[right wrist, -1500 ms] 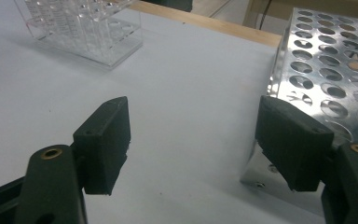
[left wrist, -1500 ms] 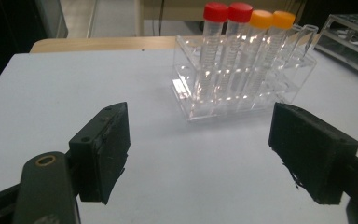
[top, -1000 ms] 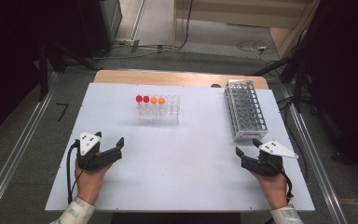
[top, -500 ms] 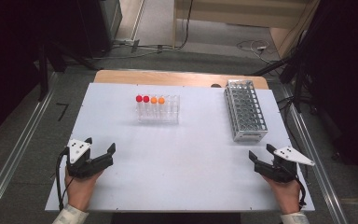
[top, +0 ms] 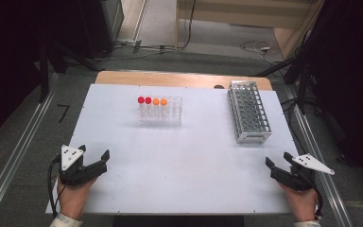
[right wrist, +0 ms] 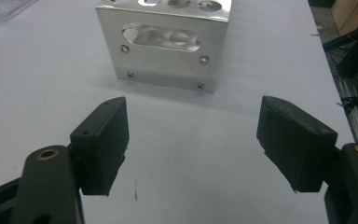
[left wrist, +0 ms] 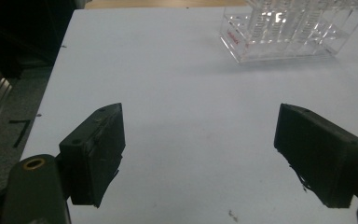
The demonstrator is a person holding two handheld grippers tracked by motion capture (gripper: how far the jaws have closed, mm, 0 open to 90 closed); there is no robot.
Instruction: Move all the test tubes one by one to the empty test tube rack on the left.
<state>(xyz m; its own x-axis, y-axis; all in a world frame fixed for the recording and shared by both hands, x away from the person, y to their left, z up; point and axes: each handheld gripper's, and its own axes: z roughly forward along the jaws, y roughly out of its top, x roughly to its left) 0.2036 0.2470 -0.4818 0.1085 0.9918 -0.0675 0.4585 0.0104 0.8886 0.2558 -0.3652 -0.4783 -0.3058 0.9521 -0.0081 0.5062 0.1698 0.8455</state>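
Table (top: 179, 161): I find it bare between both grippers.
Metal rack (top: 248, 111): ahead of my right gripper (top: 278, 168), well apart; shiny, empty holes.
Clear rack (top: 159, 109): ahead-right of my left gripper (top: 94, 162); red and orange caps.
Jaws: both wide, nothing held.
Approach: I judge coming in level and centred best.
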